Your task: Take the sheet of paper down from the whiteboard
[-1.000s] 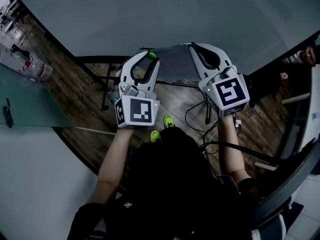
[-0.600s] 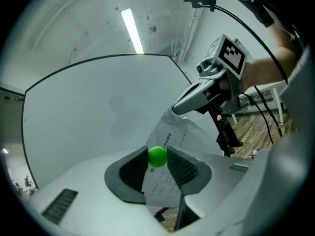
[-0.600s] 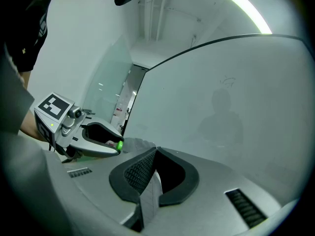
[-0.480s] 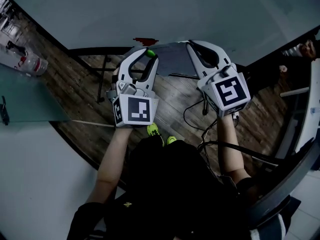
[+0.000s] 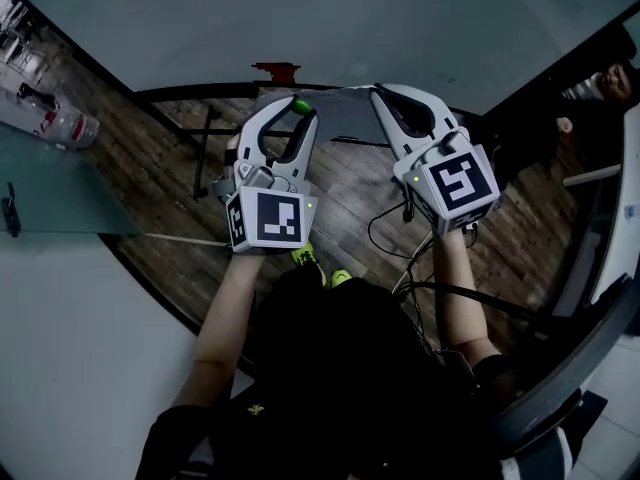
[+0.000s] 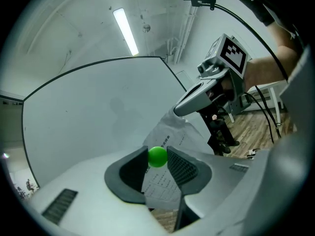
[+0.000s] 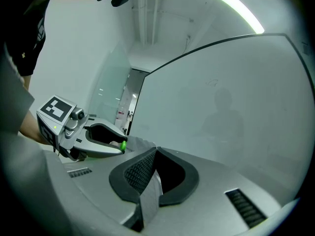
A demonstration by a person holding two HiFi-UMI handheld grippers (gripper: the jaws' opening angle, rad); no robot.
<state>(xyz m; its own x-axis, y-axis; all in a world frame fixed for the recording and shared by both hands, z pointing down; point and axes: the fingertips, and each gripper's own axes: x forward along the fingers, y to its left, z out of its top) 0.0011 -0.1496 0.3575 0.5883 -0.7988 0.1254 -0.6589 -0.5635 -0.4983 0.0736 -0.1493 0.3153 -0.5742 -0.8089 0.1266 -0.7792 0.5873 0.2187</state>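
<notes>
The sheet of paper (image 5: pixel 343 118) hangs off the whiteboard (image 5: pixel 300 23), stretched between my two grippers above the floor. My left gripper (image 5: pixel 297 109) is shut on a green ball magnet (image 6: pixel 157 157), and the printed paper (image 6: pixel 165 181) runs down between its jaws below the ball. My right gripper (image 5: pixel 378 94) is shut on the paper's other edge, and a strip of the paper (image 7: pixel 150 200) is pinched between its pads. Each gripper shows in the other's view: the right gripper (image 6: pixel 179 109) at the sheet's far corner, the left gripper (image 7: pixel 123 145) with the green ball at its tip.
The whiteboard's dark lower edge carries a small red thing (image 5: pixel 275 70). Its stand legs (image 5: pixel 205 158) and loose cables (image 5: pixel 385 233) lie on the wooden floor. A bottle (image 5: pixel 62 123) stands on a glass table at left. A person (image 5: pixel 600 88) is at far right.
Both grippers have drawn back from the whiteboard together with the paper still between them. More floor and the red thing on the board's edge have come into view. Neither grip has changed.
</notes>
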